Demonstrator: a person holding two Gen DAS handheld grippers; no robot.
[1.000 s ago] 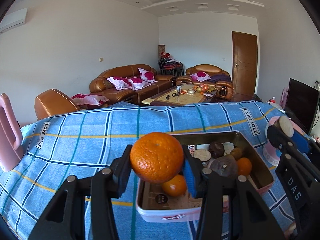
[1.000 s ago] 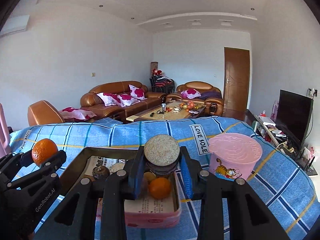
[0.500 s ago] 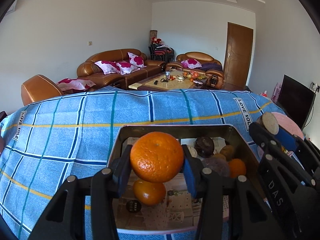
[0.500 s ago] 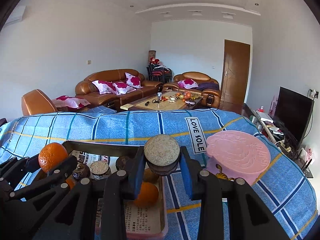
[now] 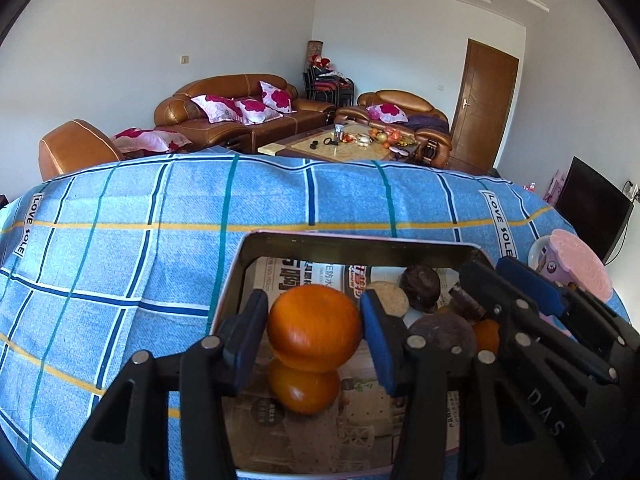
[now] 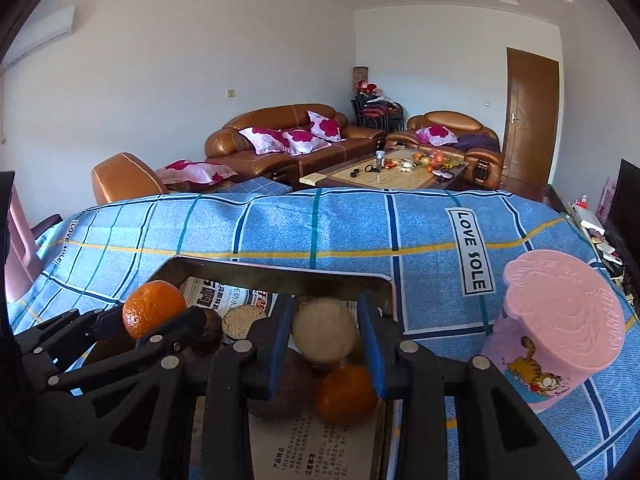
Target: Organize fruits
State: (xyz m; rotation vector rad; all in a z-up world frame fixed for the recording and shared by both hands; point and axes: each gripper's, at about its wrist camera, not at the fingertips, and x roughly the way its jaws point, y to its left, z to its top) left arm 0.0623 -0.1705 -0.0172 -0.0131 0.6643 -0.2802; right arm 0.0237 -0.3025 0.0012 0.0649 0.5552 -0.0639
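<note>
A metal tin (image 5: 360,239) lined with newspaper sits on the blue checked cloth and holds several fruits. My left gripper (image 5: 314,332) is over its near left part, and its jaws are opening. Between them an orange (image 5: 314,326) rests on a second orange (image 5: 304,386), with a thin gap at each pad. My right gripper (image 6: 324,336) is shut on a brown fruit with a pale flat face (image 6: 324,334), low over the tin's (image 6: 280,270) right side. Below it lie another orange (image 6: 346,394) and a big brown fruit (image 6: 284,384).
A pink lidded tub with a cartoon cat (image 6: 560,336) stands on the cloth (image 6: 320,232) just right of the tin. A pink upright object (image 6: 20,248) is at the far left edge. Brown sofas and a coffee table lie beyond the table.
Both grippers came forward and down over the tin. The left jaws widened slightly and the orange now sits on the one beneath. The right still grips its fruit.
</note>
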